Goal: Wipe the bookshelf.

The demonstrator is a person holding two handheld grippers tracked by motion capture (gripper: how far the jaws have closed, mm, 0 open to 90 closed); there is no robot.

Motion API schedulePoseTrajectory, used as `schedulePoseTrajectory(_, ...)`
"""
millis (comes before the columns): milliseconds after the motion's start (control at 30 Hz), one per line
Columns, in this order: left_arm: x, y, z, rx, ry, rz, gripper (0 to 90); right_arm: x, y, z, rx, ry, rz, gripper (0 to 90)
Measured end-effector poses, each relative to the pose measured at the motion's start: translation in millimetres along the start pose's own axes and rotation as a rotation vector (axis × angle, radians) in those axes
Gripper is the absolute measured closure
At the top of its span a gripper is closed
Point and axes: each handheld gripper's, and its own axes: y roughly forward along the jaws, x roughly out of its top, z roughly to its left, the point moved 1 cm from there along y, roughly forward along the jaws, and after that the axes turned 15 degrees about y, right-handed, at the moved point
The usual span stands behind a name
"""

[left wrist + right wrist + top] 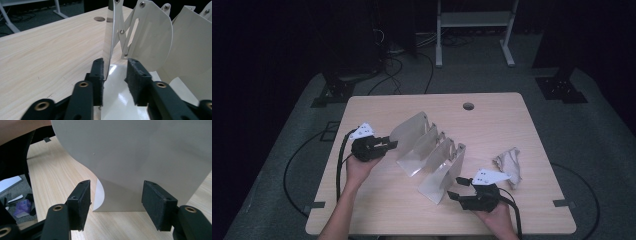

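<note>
nearest to me, my right gripper [460, 189] sits at the near right part of the table [377, 210], its jaws spread wide and aimed left at the near end of the white folding rack [432, 155]. in the right gripper view the pads [81, 203] stand well apart with the rack's nearest panel [140, 162] rising just beyond them — nothing is pinched, and neither pad touches the sheet. that panel's flat foot rests on the wood between the two jaws' lines.

just to the right of that gripper, a crumpled beige cloth [509, 164] lies on the table, apart from the rack.

further out on the left, my left gripper [391, 143] is held level in my left hand [357, 169] and points right at the far end of the rack. in the left gripper view the jaws are partly spread: the left pad [98, 77] lies against the thin edge of the end panel [110, 37], while the right pad [136, 80] stands clear of it over the glossy base plate — so the sheet is between the jaws but not squeezed.

the rack itself runs slantwise across the middle of the table, several curved panels [152, 35] linked by riveted scissor bars [122, 27], fanned partly open. beyond it, near the far edge, is a round hole [468, 106] in the tabletop.
</note>
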Motion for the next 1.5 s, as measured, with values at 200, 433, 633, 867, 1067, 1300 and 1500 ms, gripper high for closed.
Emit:
schedulePoseTrajectory(200,0.0,-1.6,0.9,0.004,0.01,0.002,78.1,-2.1,5.8,2.6,-0.017,0.021,-0.015,38.9)
schedulePoseTrajectory(433,1.0,-5.0,0.1,-0.003,0.022,-0.004,86.2,-6.3,11.5,4.0,-0.045,0.048,-0.026,35.5)
schedulePoseTrajectory(633,1.2,-4.1,-0.5,-0.008,0.031,-0.006,87.9,-10.9,16.8,5.3,-0.091,0.063,-0.052,34.4)
schedulePoseTrajectory(867,3.5,-3.7,-6.2,-0.027,0.039,0.0,87.6,-11.7,23.8,7.0,-0.124,0.086,-0.067,32.2)
schedulePoseTrajectory(1067,5.0,-4.8,-9.3,-0.036,0.047,0.01,87.4,-10.9,24.7,5.3,-0.146,0.102,-0.075,36.5)
schedulePoseTrajectory(1300,5.0,-5.4,-16.8,-0.031,0.039,0.004,87.0,-10.9,17.6,-0.8,-0.171,0.109,-0.086,40.2)
schedulePoseTrajectory(1500,6.4,-6.2,-23.2,-0.019,0.03,0.012,86.9,-9.1,9.0,-9.3,-0.178,0.119,-0.084,46.0)
